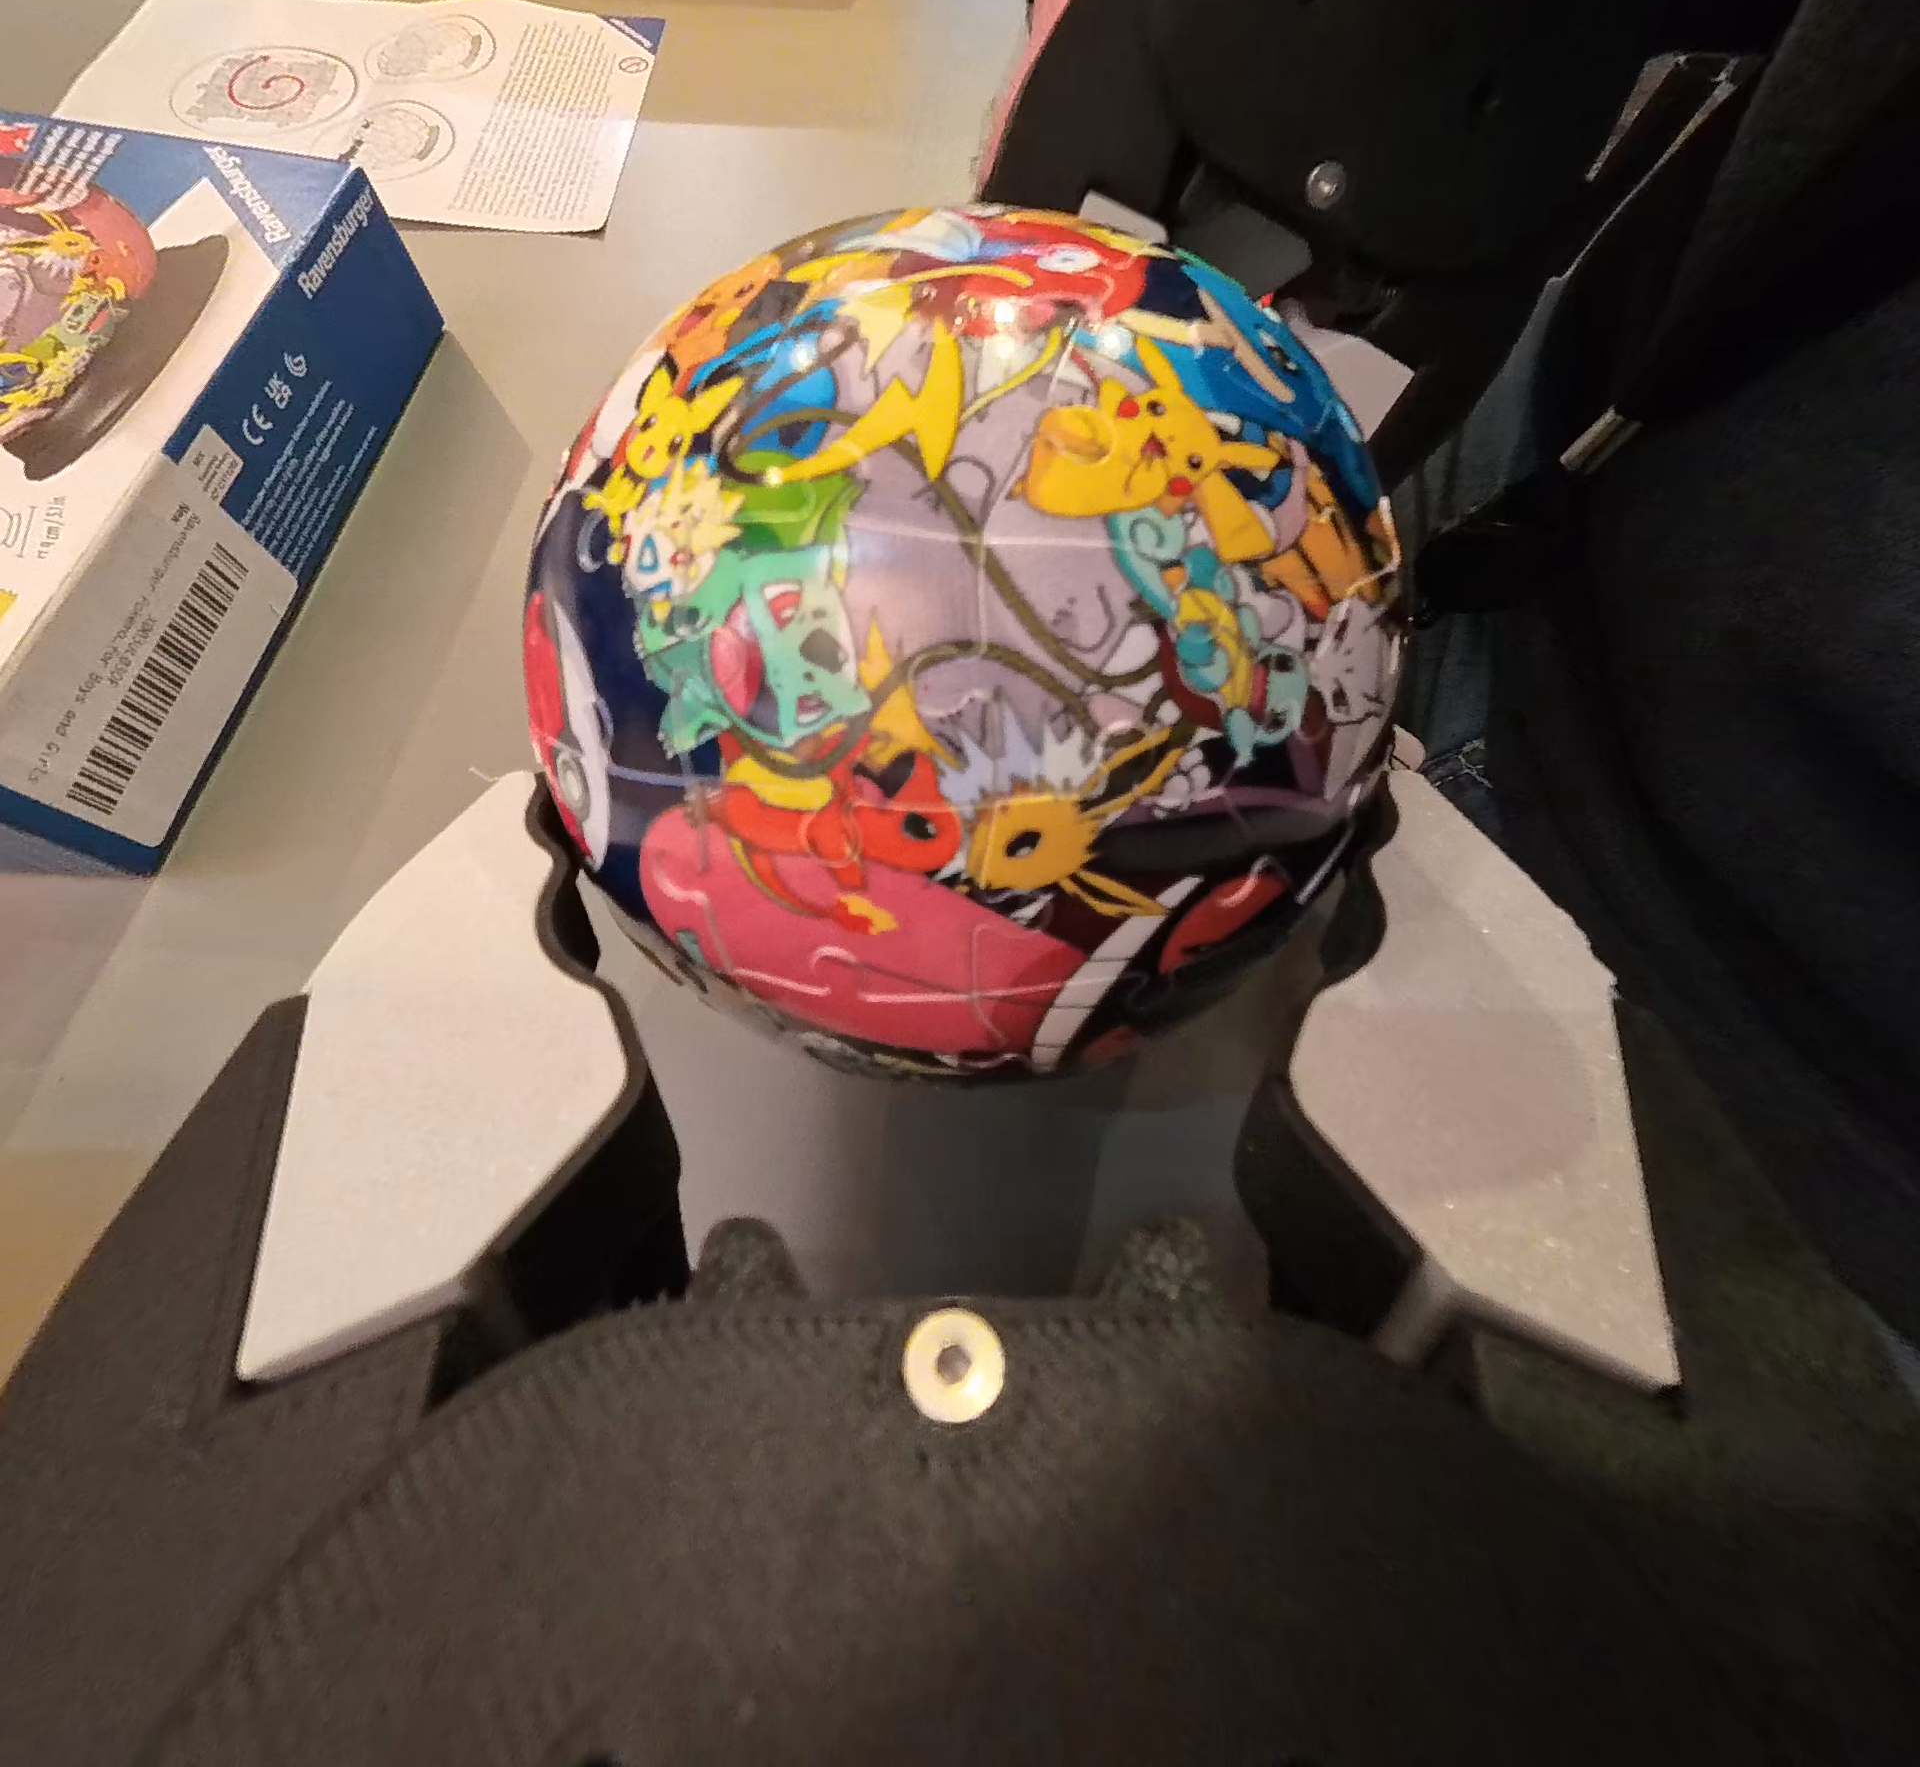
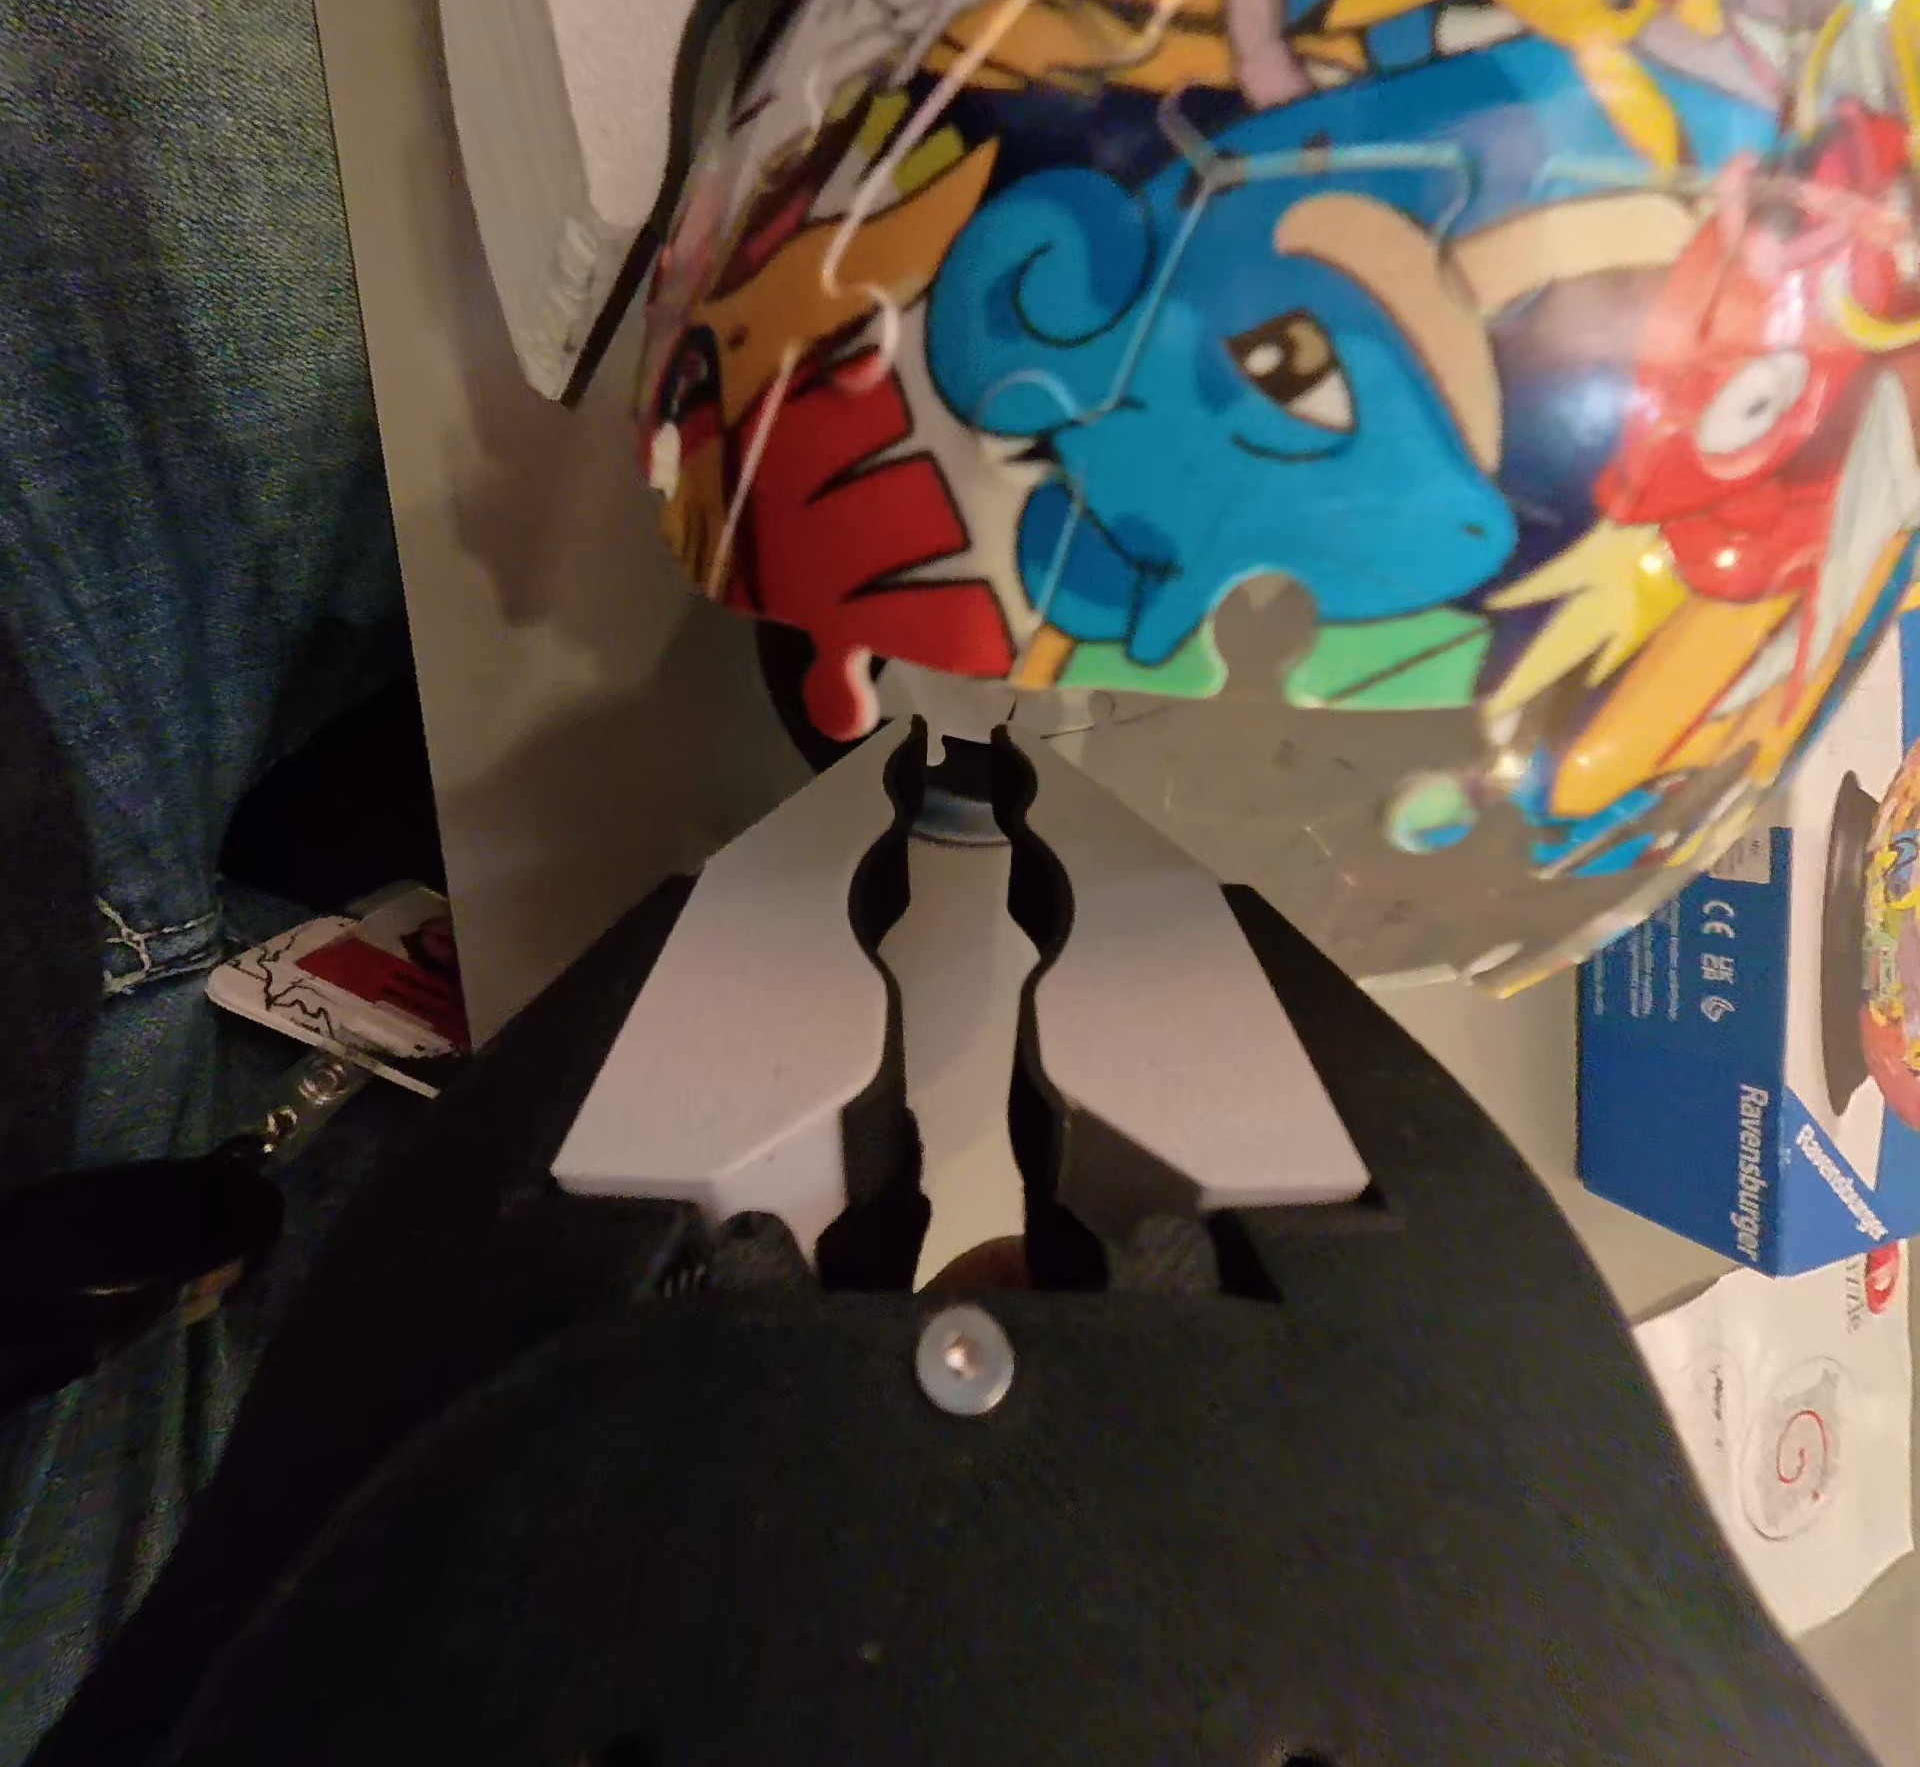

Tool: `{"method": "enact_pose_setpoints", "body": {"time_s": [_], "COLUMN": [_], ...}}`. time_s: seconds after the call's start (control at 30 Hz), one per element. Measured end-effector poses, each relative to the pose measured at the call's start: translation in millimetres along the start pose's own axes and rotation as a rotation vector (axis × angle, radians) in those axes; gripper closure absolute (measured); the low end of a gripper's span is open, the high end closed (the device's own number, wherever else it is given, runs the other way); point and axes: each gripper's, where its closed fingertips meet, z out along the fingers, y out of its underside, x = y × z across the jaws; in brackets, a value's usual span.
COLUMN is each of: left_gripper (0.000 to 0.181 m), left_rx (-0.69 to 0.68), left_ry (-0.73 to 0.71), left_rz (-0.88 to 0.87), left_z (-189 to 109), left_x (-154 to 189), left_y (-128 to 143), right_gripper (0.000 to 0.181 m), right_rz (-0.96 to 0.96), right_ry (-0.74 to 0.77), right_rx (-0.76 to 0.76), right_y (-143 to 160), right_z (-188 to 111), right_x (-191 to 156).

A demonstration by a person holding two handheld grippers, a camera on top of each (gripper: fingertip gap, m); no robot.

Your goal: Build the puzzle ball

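A colourful cartoon-printed puzzle ball (image 1: 961,637) is being held up off the grey counter (image 1: 499,335), cradled between the two fingers of the left claw (image 1: 961,813). The claw's jaws are standing wide and pressing on the ball's lower left and lower right sides.

Seen from the left wrist view, the ball is looking nearly whole: the side facing the camera is showing an unbroken printed surface with only faint seams between pieces.

The right wrist view is telling more. On the ball's underside (image 2: 1195,315) there is a gap where the plain grey inside of the shell is showing, edged by the knobs and notches of neighbouring pieces. So some pieces are still missing there; how many cannot be told.

The right claw (image 2: 958,735) is sitting just below that gap, its jaws drawn nearly together. Its tips are seeming to pinch something thin at the rim of the opening, perhaps a piece (image 2: 961,715) going in, but the blur is making this uncertain.

Judging by this, the build is looking close to finished, with the last gap being closed.

Farther off, a blue box (image 1: 197,481) and a white instruction sheet (image 1: 416,107) are lying on the counter. No loose pieces are showing in either view.
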Motion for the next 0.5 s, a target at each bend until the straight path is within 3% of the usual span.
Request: {"method": "enact_pose_setpoints", "body": {"time_s": [0.37, 0.5], "left_gripper": [0.045, 0.045], "left_rx": [0.002, 0.002], "left_ry": [0.001, 0.003], "left_rz": [-0.002, 0.0], "left_z": [0, 0], "left_x": [0, 0], "left_y": [0, 0], "right_gripper": [0.167, 0.152], "right_rz": [0.015, 0.019], "right_ry": [-0.013, -0.084], "right_rx": [0.047, 0.115], "right_y": [-10, -18], "right_z": [-1, 0], "right_x": [-1, -9]}}
